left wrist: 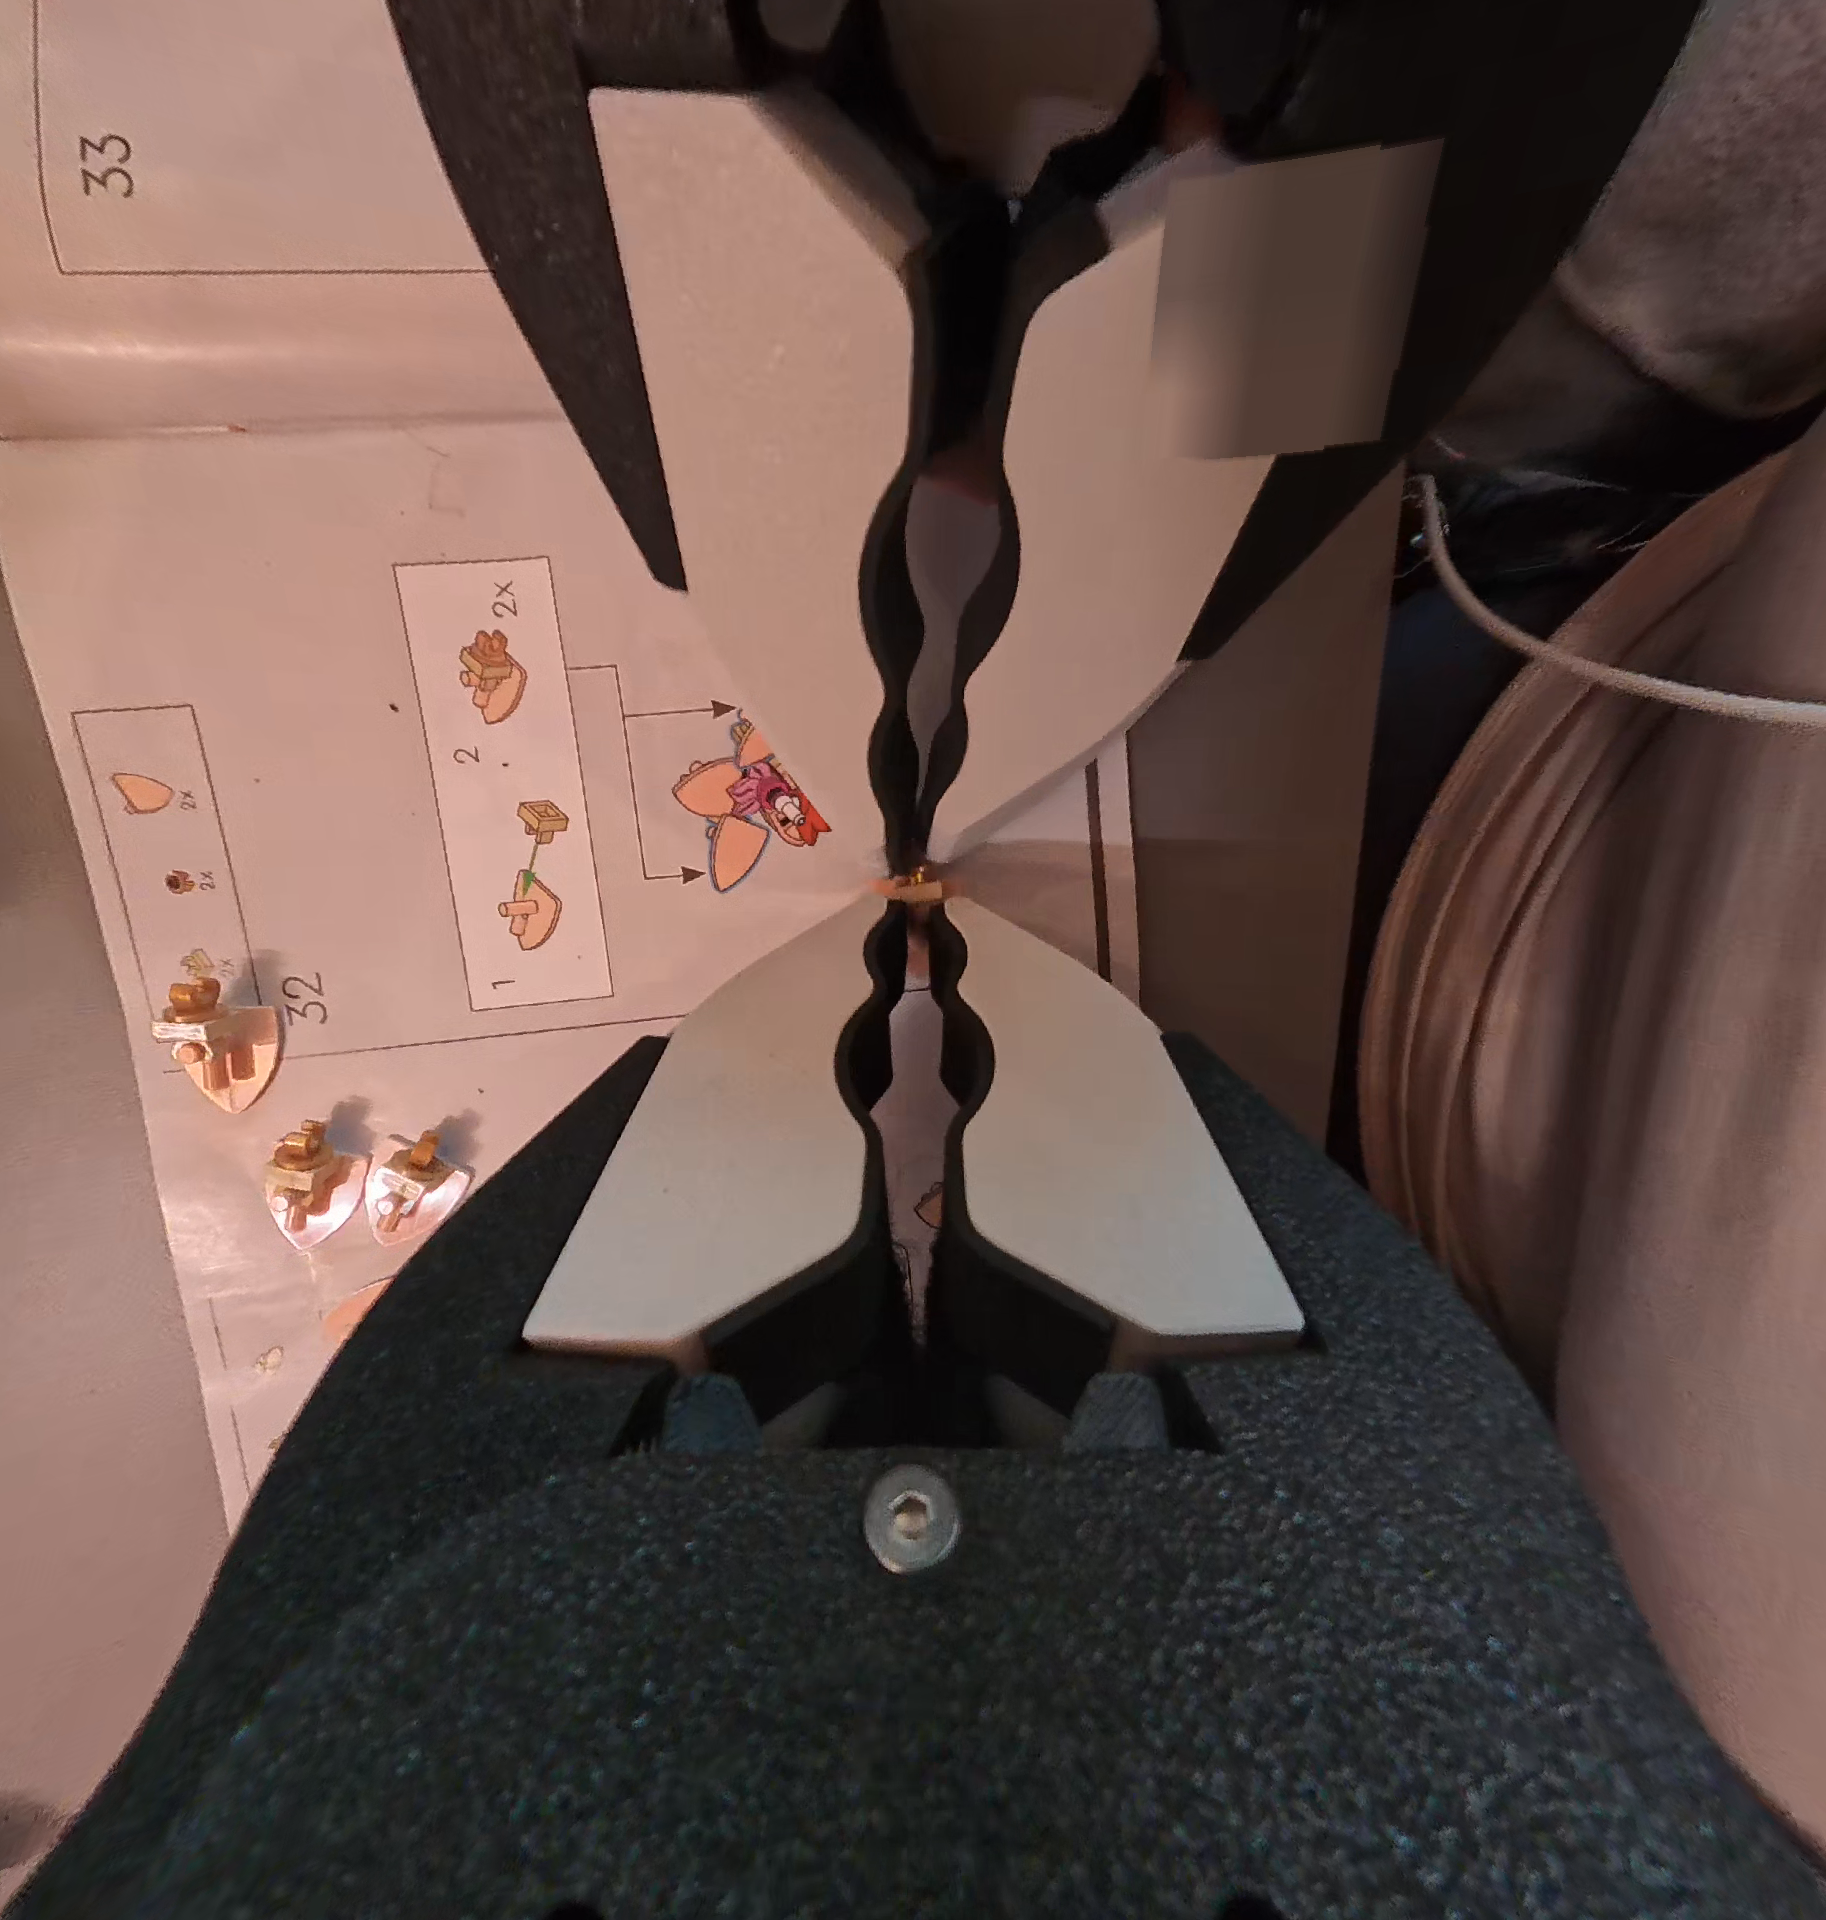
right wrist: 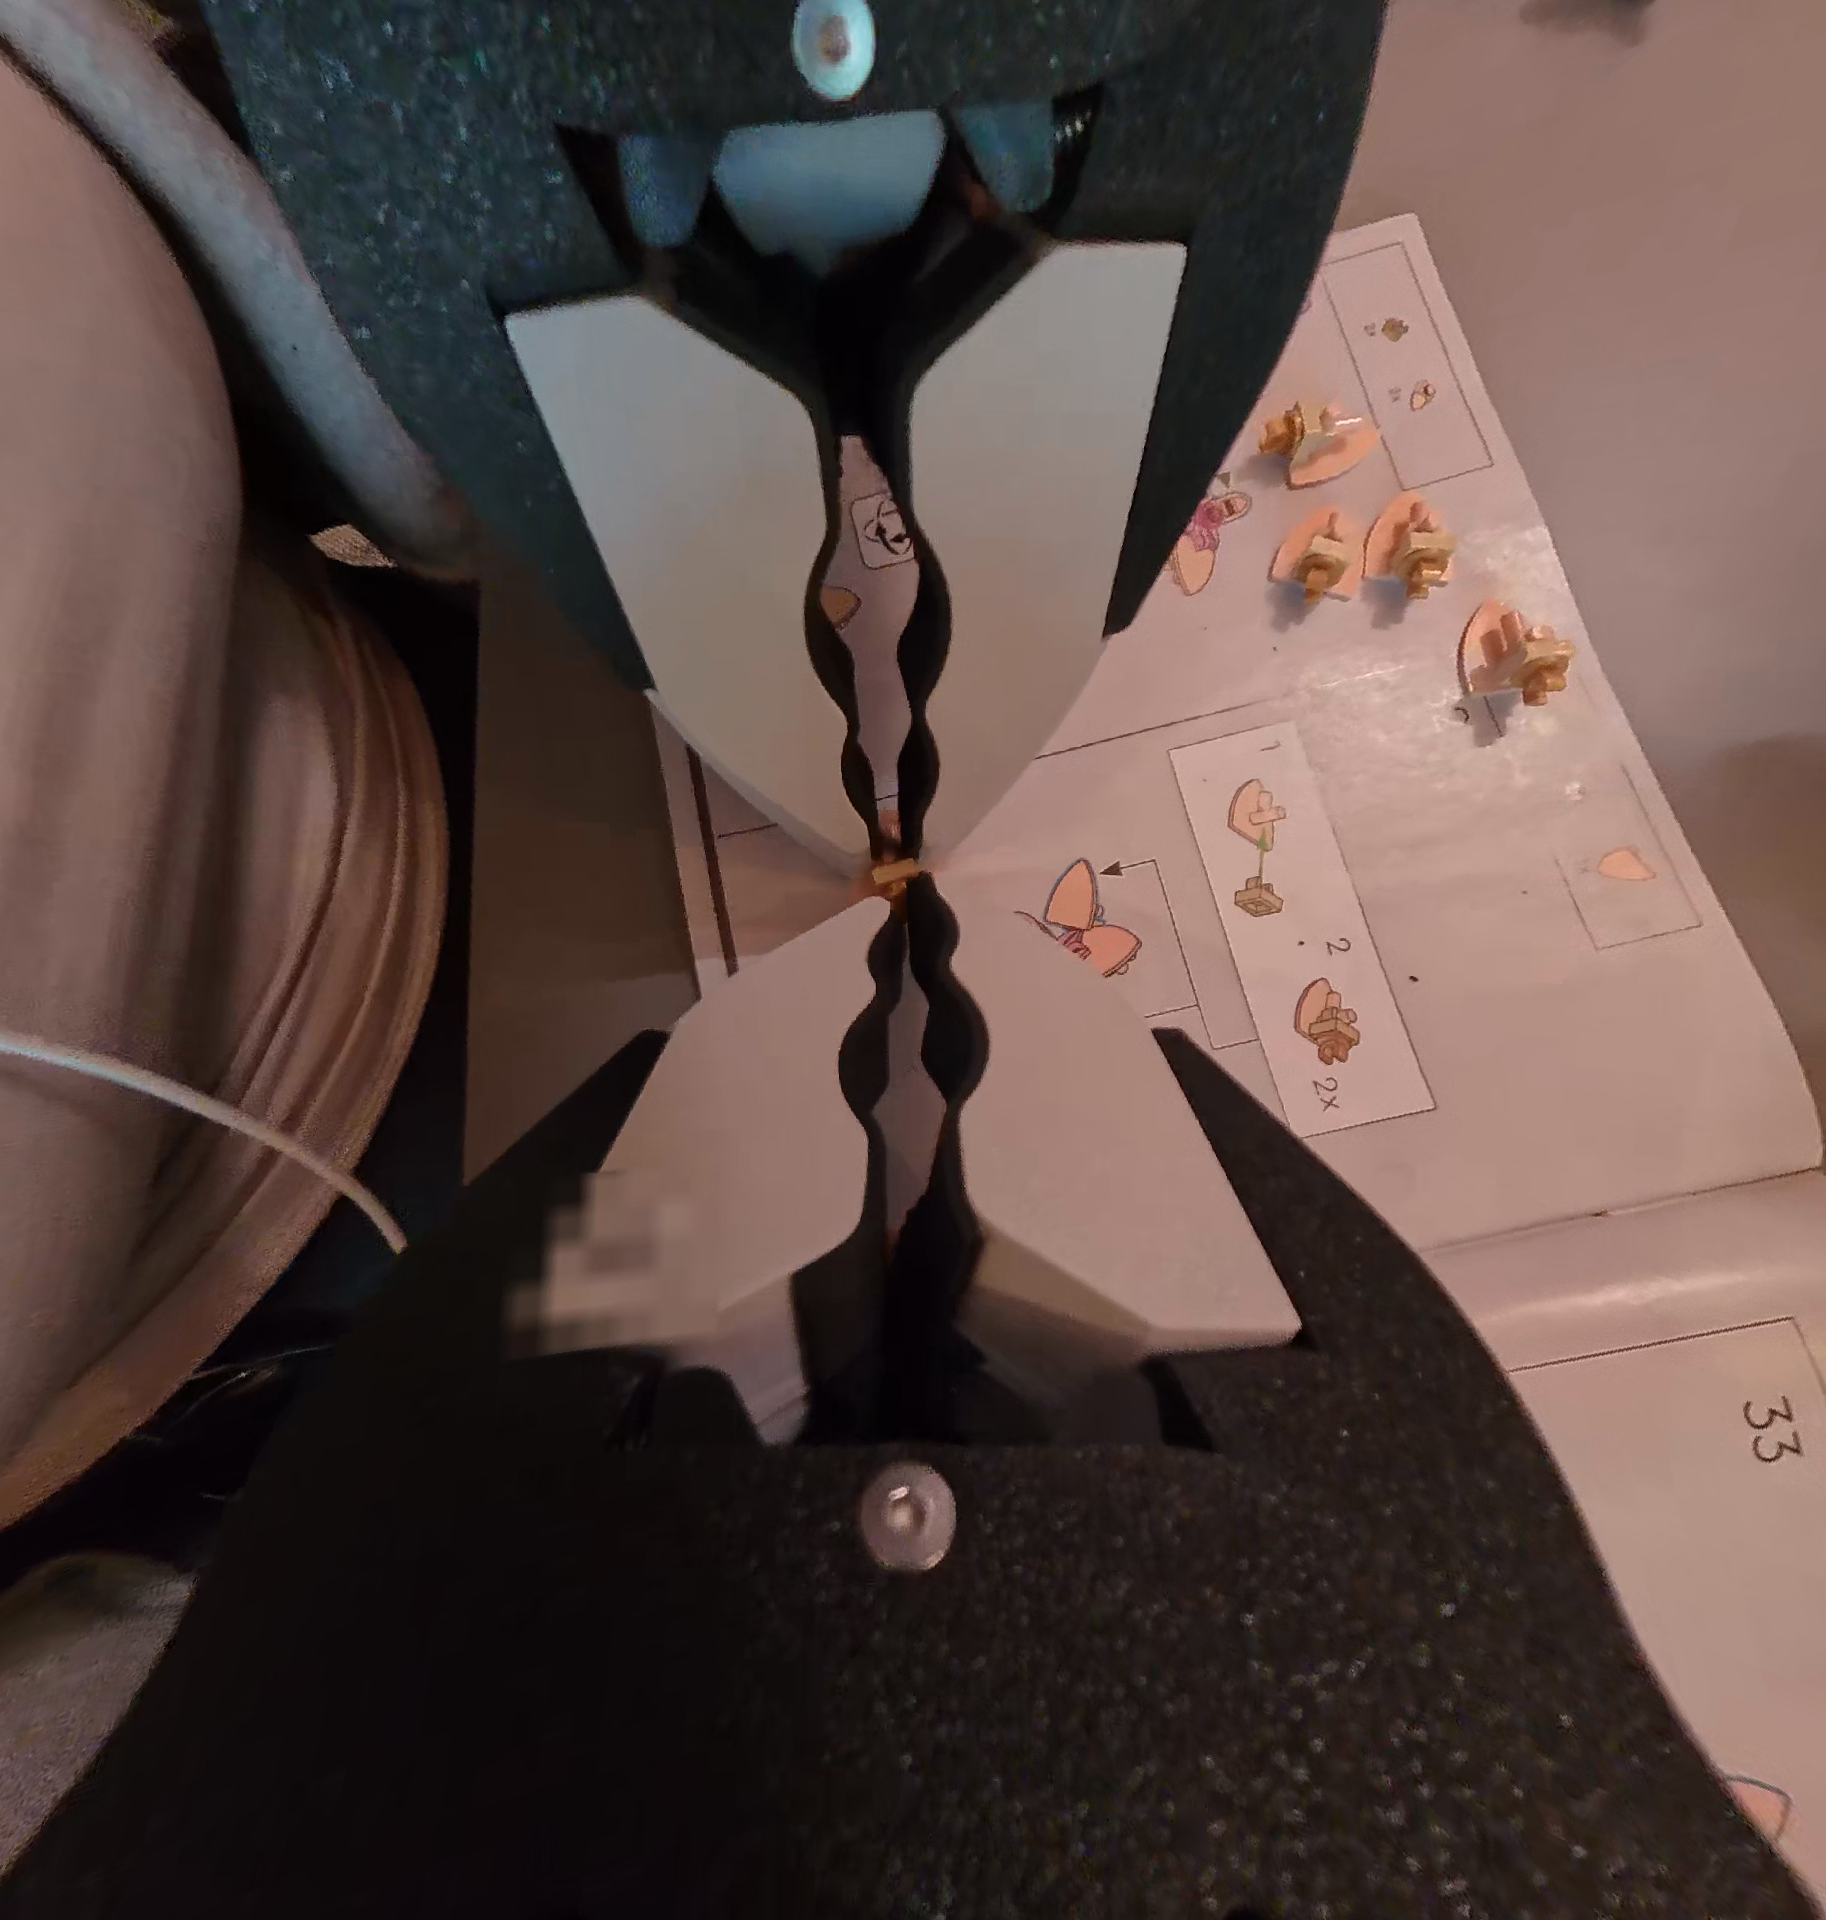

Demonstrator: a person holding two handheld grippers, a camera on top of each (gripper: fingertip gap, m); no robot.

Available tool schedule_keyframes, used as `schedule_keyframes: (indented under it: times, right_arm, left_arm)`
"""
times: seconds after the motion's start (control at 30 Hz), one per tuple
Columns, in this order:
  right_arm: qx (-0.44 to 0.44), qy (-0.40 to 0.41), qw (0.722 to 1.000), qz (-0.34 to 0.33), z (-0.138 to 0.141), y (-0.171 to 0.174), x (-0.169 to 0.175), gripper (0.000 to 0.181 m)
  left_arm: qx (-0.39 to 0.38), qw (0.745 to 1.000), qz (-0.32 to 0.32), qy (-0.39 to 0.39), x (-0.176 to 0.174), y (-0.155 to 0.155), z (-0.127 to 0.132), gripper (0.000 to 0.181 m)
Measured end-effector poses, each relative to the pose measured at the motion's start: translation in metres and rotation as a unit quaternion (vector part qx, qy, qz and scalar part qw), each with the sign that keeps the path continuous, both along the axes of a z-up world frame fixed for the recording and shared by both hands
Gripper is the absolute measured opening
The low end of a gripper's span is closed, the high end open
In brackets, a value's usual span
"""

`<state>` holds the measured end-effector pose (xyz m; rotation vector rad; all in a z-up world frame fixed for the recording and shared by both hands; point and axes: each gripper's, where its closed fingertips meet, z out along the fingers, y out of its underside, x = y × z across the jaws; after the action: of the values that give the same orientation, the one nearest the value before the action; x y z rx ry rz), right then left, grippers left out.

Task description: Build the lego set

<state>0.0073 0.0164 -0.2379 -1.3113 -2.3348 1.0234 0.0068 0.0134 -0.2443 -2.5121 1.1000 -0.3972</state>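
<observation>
Both grippers meet tip to tip above an open instruction booklet. My left gripper is shut, and so is my right gripper. Between the touching tips sits a tiny gold and peach lego piece, also visible in the right wrist view. Each gripper pinches one end of it; I cannot tell whether it is one part or two. The right gripper enters the left wrist view from the top. The left gripper enters the right wrist view from the top. Several small peach and gold lego assemblies lie on the booklet.
The assemblies lie on the booklet's page to the left in the left wrist view, with one farther up the page. The booklet rests on a grey surface. A person's beige garment and a thin cord are close beside the grippers. Only a small space, under 4 cm, lies between the two pairs of fingers.
</observation>
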Motion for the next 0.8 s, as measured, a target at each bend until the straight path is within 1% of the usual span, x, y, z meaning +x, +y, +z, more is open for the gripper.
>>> schedule_keyframes:
  times: [0.1, 0.2, 0.23, 0.33, 0.47, 0.57, 0.67, 0.8]
  right_arm:
    - [-0.009, 0.002, 1.000, -0.008, 0.001, -0.001, 0.000, 0.000]
    - [-0.045, 0.004, 0.999, -0.015, 0.005, -0.006, -0.001, 0.000]
    - [-0.049, -0.003, 0.999, -0.022, 0.004, -0.005, -0.001, 0.000]
    - [-0.049, 0.013, 0.998, -0.027, 0.004, -0.002, -0.003, 0.000]
    - [-0.035, 0.023, 0.999, -0.033, 0.005, 0.008, 0.000, 0.008]
    - [-0.059, 0.031, 0.997, -0.032, 0.012, 0.009, 0.002, 0.007]
    - [-0.035, 0.027, 0.999, -0.016, 0.003, 0.006, 0.005, 0.005]
    - [-0.024, 0.028, 0.999, -0.015, -0.001, 0.007, 0.001, 0.004]
  left_arm:
    - [0.005, 1.000, 0.006, -0.006, 0.000, 0.000, 0.000, 0.004]
    - [0.009, 1.000, 0.011, -0.017, 0.000, 0.001, 0.000, 0.003]
    - [0.015, 1.000, 0.015, -0.020, 0.000, 0.002, 0.000, 0.003]
    - [0.028, 0.999, 0.021, -0.035, 0.000, 0.003, 0.000, 0.004]
    - [0.033, 0.999, 0.015, -0.040, 0.000, 0.003, 0.001, 0.004]
    - [0.032, 0.998, 0.013, -0.046, 0.000, 0.003, 0.001, 0.004]
    - [0.034, 0.998, 0.014, -0.048, 0.000, 0.003, 0.001, 0.004]
    - [0.036, 0.998, 0.017, -0.048, 0.000, 0.003, 0.001, 0.004]
